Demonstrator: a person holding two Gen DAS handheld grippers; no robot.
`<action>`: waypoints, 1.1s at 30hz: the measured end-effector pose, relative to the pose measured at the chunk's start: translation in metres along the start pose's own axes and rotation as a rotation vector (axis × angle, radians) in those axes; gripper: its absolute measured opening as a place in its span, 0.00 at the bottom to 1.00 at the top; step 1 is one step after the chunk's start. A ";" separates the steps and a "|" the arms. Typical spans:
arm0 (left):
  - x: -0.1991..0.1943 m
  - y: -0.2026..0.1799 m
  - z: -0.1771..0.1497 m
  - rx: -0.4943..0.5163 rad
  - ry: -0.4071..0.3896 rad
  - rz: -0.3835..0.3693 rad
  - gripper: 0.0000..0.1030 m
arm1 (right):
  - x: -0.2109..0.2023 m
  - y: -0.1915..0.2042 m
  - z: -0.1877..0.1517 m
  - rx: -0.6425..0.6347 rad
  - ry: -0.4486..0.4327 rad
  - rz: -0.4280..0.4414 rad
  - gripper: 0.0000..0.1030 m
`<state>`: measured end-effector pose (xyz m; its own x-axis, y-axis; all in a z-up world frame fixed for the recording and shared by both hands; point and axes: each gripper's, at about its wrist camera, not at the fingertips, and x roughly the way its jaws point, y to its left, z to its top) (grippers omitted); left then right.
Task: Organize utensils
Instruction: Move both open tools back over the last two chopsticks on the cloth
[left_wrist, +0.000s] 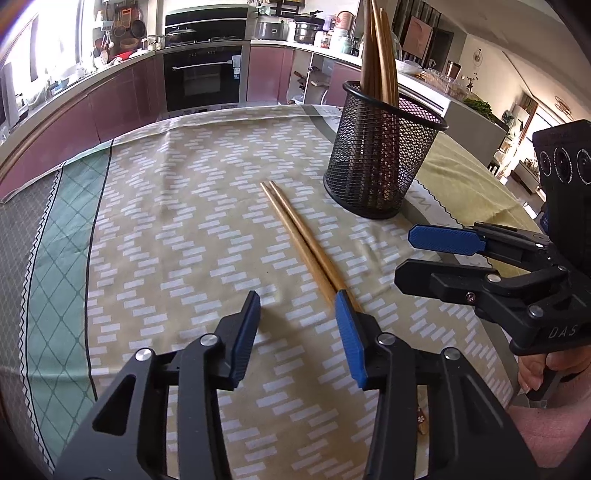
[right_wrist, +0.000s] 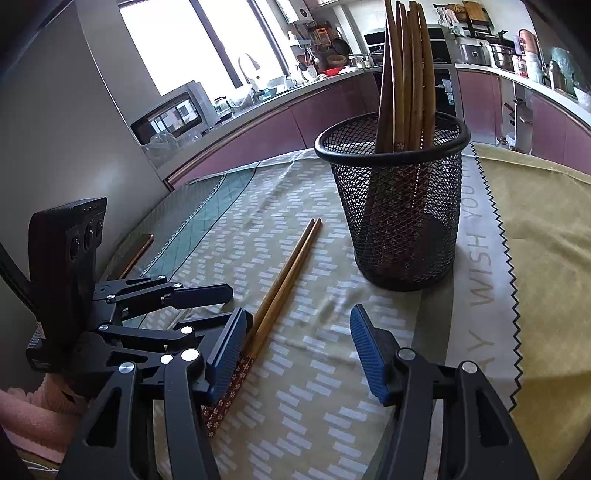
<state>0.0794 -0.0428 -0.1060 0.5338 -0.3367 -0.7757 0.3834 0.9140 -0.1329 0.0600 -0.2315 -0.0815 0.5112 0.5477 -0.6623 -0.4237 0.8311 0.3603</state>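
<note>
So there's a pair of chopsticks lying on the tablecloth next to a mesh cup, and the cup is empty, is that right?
Not quite. The mesh cup is not empty: several chopsticks stand in it, as the right wrist view shows plainly. The rest holds: a pair of chopsticks lies on the tablecloth next to the cup.

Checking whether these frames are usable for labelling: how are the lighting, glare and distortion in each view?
Left wrist view: window upper left blown out, counter lines bowed by the fisheye, chopsticks sharp. Right wrist view: window overexposed, dark corners, mesh holder crisp, soft shadow at the cloth's right edge.
</note>
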 end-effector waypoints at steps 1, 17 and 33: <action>0.000 0.001 -0.001 -0.001 0.002 0.003 0.36 | 0.001 0.001 0.001 0.000 0.001 -0.002 0.55; -0.009 0.013 -0.008 -0.037 -0.014 -0.007 0.31 | 0.032 0.020 0.009 -0.073 0.068 -0.077 0.52; -0.013 0.021 -0.008 -0.054 -0.036 -0.022 0.33 | 0.040 0.030 0.007 -0.162 0.111 -0.209 0.34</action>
<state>0.0744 -0.0173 -0.1032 0.5534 -0.3636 -0.7494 0.3544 0.9170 -0.1832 0.0728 -0.1838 -0.0922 0.5185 0.3446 -0.7826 -0.4363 0.8937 0.1045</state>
